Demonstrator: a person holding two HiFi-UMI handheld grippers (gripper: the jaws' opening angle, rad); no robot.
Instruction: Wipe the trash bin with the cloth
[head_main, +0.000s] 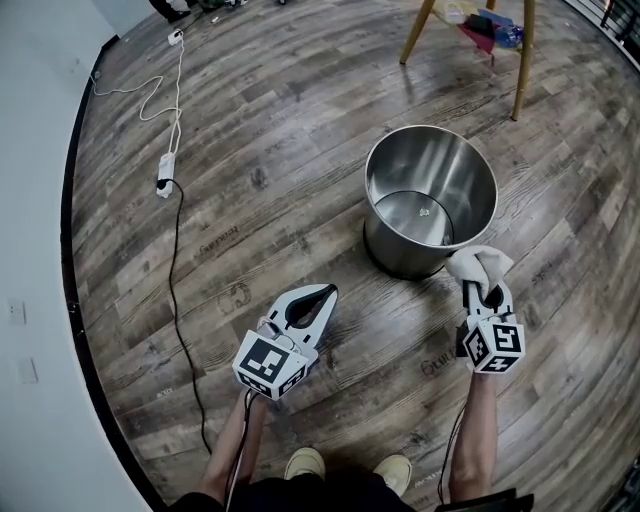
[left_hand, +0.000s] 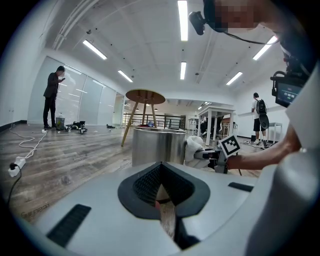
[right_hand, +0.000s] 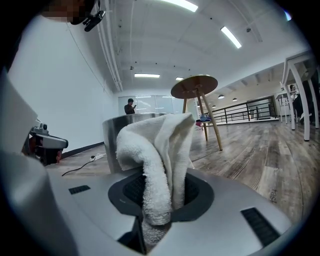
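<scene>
- The trash bin is a round, shiny steel one. It stands upright and open-topped on the wood-plank floor, a little ahead and to the right of the person's feet.
- The white terry cloth is bunched up by the near right side of the bin's outer wall, low down. From here I can't tell whether it actually touches the metal.
- The right gripper is clamped on that cloth. In the right gripper view the cloth stands up in a folded hump between the dark pads, pinched at the bottom, with the bin's wall just behind it.
- The left gripper is held low over the floor to the left of the bin, apart from it. Its jaws are drawn together at the tips with nothing between them, as the left gripper view shows.
- From that side the bin sits straight ahead, with the cloth at its right edge.
- Beyond the bin stands a wooden stool with splayed legs.
- A white power strip and its cable lie on the floor, well off to the left.
- Someone in dark clothes stands by the far glass wall.
</scene>
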